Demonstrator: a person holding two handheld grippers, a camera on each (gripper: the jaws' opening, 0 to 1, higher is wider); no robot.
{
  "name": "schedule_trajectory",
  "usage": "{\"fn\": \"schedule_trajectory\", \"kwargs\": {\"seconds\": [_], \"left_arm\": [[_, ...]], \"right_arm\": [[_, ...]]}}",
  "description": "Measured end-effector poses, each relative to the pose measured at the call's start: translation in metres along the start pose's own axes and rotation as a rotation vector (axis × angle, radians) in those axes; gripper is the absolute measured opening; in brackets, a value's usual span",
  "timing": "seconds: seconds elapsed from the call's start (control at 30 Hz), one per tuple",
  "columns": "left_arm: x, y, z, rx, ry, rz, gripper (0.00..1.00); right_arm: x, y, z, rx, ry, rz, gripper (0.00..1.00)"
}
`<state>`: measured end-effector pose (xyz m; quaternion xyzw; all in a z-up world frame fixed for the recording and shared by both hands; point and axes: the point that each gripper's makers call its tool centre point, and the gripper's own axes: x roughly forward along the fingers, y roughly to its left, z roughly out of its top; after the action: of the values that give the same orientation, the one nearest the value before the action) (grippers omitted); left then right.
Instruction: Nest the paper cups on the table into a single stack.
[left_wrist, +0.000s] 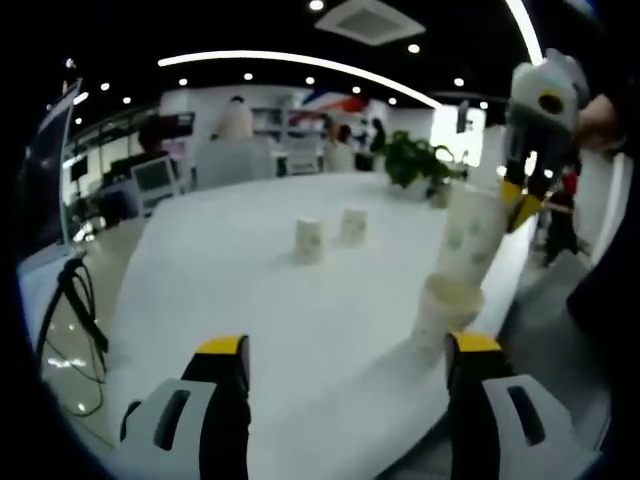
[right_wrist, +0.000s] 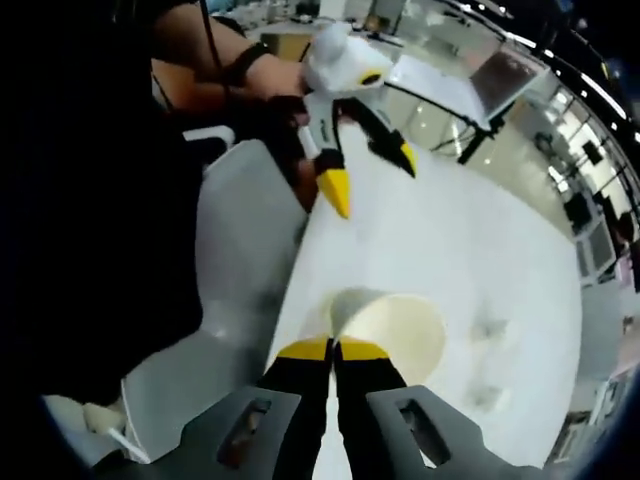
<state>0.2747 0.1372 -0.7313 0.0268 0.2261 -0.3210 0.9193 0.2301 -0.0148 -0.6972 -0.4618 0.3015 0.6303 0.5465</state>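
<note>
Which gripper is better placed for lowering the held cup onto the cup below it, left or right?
Right, probably. The right gripper is shut on the rim of the held cup, which hangs tilted over the lower cup near the table edge. The left gripper is open and holds nothing.

Right tongs (right_wrist: 331, 349) pinched together on a rim; left tongs (left_wrist: 345, 350) spread wide, empty.

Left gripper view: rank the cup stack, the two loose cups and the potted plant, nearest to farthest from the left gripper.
1. Cup stack, right side near the table edge, its top cup pinched by the right gripper.
2. Two loose cups, mid-table: left cup looks slightly nearer than right cup, but it's close.
3. Potted plant, at the far end of the table.
</note>
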Motion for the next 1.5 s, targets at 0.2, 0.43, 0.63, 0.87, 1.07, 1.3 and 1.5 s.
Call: {"fn": "schedule_trajectory", "kwargs": {"seconds": [0.2,0.43,0.63,0.87,1.07,1.3,1.5], "left_arm": [[0.001,0.000,-0.001,0.001,0.001,-0.002,0.79],[-0.002,0.002,-0.003,-0.003,0.003,0.003,0.79],[-0.004,0.004,-0.005,-0.005,0.006,0.008,0.78],[-0.005,0.006,-0.007,-0.005,0.007,0.014,0.78],[-0.007,0.006,-0.006,-0.007,0.004,0.016,0.78],[-0.007,0.007,-0.008,-0.010,0.003,0.020,0.78],[-0.008,0.006,-0.010,-0.014,0.006,0.016,0.78]], "right_arm": [[0.014,0.001,-0.007,0.022,0.011,0.019,0.00],[0.026,0.003,-0.009,0.018,0.031,0.033,0.00],[0.032,0.006,-0.005,-0.006,0.050,0.045,0.00],[0.038,0.009,-0.005,0.002,0.065,0.073,0.00],[0.041,0.011,-0.006,0.006,0.073,0.086,0.00],[0.046,0.013,-0.006,0.002,0.072,0.104,0.00],[0.050,0.019,-0.005,-0.039,0.061,0.120,0.00]]}}
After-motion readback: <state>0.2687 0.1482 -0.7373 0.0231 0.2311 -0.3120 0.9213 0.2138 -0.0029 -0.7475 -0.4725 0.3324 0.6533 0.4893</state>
